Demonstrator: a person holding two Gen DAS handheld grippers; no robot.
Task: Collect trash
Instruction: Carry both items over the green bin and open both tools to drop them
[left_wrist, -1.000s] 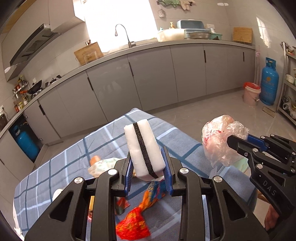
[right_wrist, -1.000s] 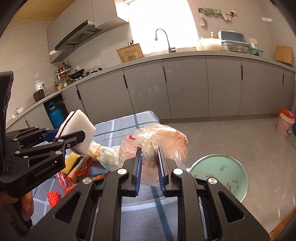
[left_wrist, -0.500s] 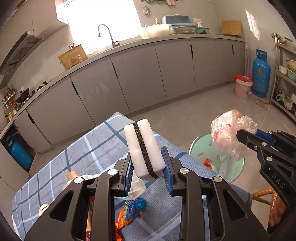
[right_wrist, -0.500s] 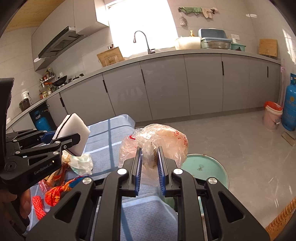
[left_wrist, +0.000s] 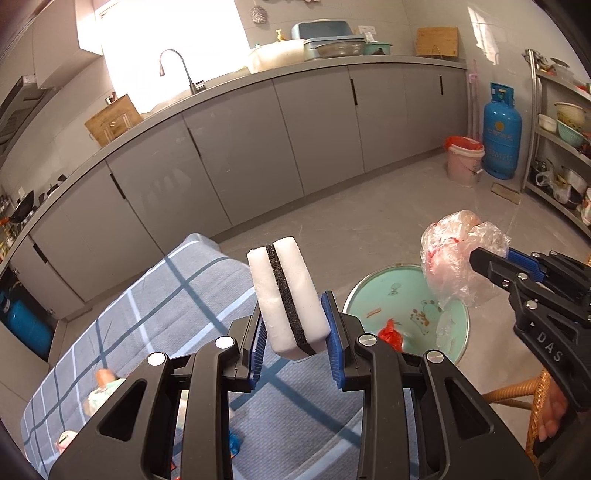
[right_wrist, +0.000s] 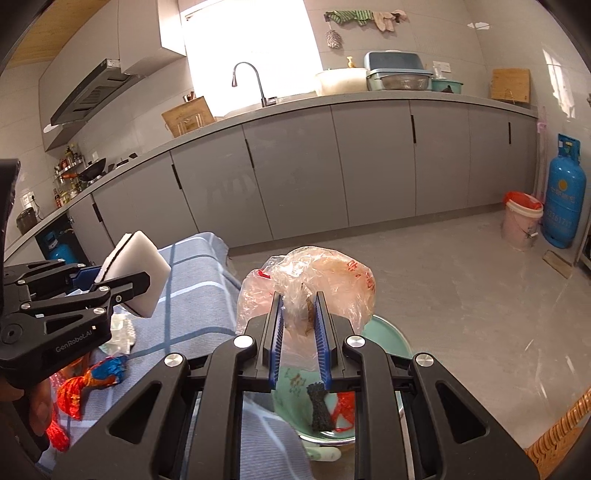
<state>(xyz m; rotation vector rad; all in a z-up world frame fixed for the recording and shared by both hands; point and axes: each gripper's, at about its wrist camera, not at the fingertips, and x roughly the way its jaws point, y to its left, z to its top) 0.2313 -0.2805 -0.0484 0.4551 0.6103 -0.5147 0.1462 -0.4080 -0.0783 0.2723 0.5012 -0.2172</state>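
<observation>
My left gripper (left_wrist: 295, 332) is shut on a white sponge with a black stripe (left_wrist: 286, 295), held above the table's right edge; it also shows in the right wrist view (right_wrist: 133, 273). My right gripper (right_wrist: 299, 314) is shut on a crumpled clear plastic bag (right_wrist: 310, 280), held over a green basin (left_wrist: 406, 317) on the floor; the bag also shows in the left wrist view (left_wrist: 454, 254). The basin (right_wrist: 384, 332) holds red and black scraps.
A table with a blue checked cloth (left_wrist: 166, 295) carries more wrappers (right_wrist: 88, 380) at its left. Grey kitchen cabinets (left_wrist: 295, 122) run along the back. A pink bucket (left_wrist: 463, 157) and blue gas cylinder (left_wrist: 502, 133) stand far right. A wicker chair edge (left_wrist: 532, 402) is at lower right.
Both grippers have moved right, off the table toward the green basin, each still holding its item. The basin has come into fuller view below them.
</observation>
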